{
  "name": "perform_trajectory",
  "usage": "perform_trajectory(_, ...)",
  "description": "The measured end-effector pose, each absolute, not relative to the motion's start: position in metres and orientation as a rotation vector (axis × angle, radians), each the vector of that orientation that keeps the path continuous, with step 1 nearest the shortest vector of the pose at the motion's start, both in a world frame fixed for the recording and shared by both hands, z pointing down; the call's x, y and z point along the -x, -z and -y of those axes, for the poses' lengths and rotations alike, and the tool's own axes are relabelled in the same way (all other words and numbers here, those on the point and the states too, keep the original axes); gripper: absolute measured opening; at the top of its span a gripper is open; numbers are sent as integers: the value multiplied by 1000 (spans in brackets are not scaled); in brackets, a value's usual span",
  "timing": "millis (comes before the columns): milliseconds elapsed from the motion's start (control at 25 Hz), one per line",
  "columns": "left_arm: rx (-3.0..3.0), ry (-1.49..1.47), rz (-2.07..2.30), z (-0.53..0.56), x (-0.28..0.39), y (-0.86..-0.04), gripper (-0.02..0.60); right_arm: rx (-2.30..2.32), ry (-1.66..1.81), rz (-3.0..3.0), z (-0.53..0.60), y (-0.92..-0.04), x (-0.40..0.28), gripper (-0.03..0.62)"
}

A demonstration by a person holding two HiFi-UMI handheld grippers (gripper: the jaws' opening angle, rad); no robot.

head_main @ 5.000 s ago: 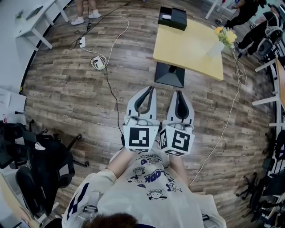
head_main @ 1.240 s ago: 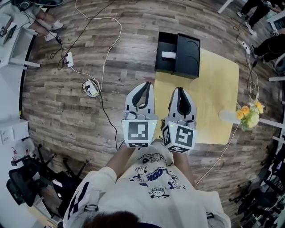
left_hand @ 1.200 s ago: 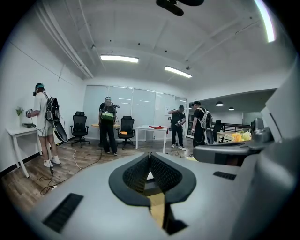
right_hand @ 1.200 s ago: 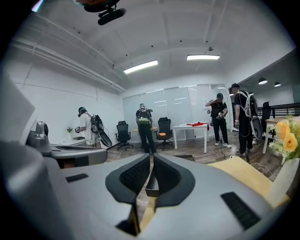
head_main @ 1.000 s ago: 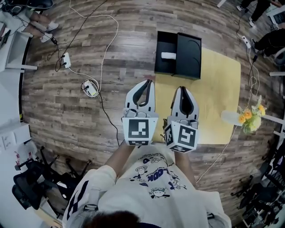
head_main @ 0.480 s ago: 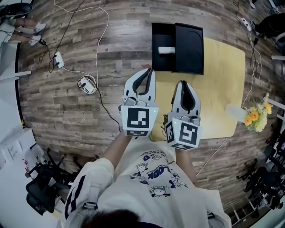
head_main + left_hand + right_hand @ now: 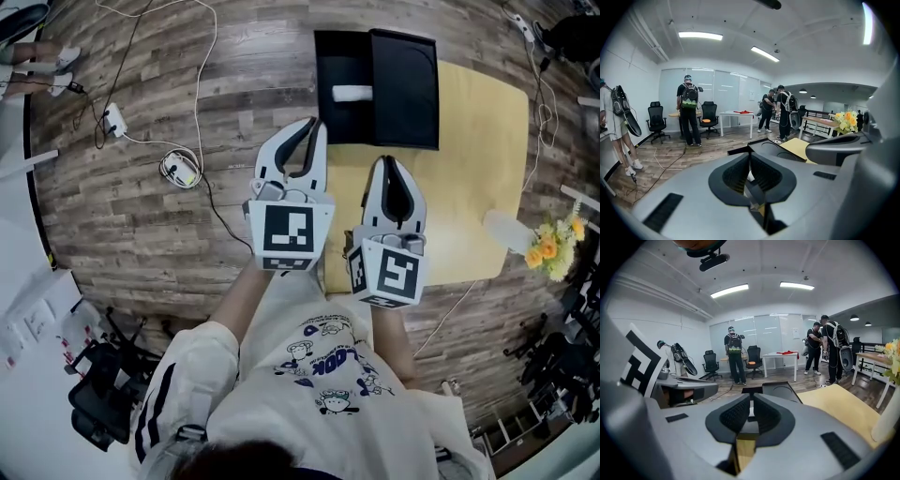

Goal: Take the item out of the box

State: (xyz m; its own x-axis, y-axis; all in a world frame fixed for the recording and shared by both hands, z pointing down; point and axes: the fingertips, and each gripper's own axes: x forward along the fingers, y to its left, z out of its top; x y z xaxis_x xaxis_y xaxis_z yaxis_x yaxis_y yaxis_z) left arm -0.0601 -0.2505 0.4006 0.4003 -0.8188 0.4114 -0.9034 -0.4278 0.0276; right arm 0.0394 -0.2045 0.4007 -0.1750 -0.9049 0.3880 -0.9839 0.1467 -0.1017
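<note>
Both grippers hung short of the work, side by side over the near edge of the table (image 7: pixel 469 187). The box (image 7: pixel 330 58) lay open at 12 o'clock from them, at the table's far left corner. The item (image 7: pixel 352 93), a small white roll lying crosswise, sat in the box's left half, with what looked like the lid (image 7: pixel 405 89) flat beside it at 3 o'clock. It was at about 1 o'clock from the left gripper (image 7: pixel 312 125) and 11 o'clock from the right gripper (image 7: pixel 387 161). In each gripper view the jaws stood together with nothing between them, and the box showed well ahead past the tips. So the reach had not properly begun. To do it well, the jaws of the chosen gripper would need to part before it came over the box. The left looked nearer. It should come down from above with the pads set across the roll's short width, clear of the box walls. The roll looked light and smooth, so a squeeze at its middle would probably hold it level. The box sat near an edge and might slide, so the right gripper could press its rim or the lid at 3 o'clock. A straight lift toward 12 o'clock would keep the roll off the walls.
</note>
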Motion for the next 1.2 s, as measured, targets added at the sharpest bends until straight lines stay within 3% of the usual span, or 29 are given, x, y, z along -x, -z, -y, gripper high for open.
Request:
perform_trajectory(600,-2510,-868,1305,285,41,-443,26,-1793,-545,2229,223,-419,-42,41)
perform_trajectory(720,-2537,-985,1201,292,32,-456,110,-1794,-566,2219,228,-424,-44,41)
perform_trajectory(1200,-2627,-1285,881,304,2,-486,201,-1831,-618,2175,243,-433,-59,41)
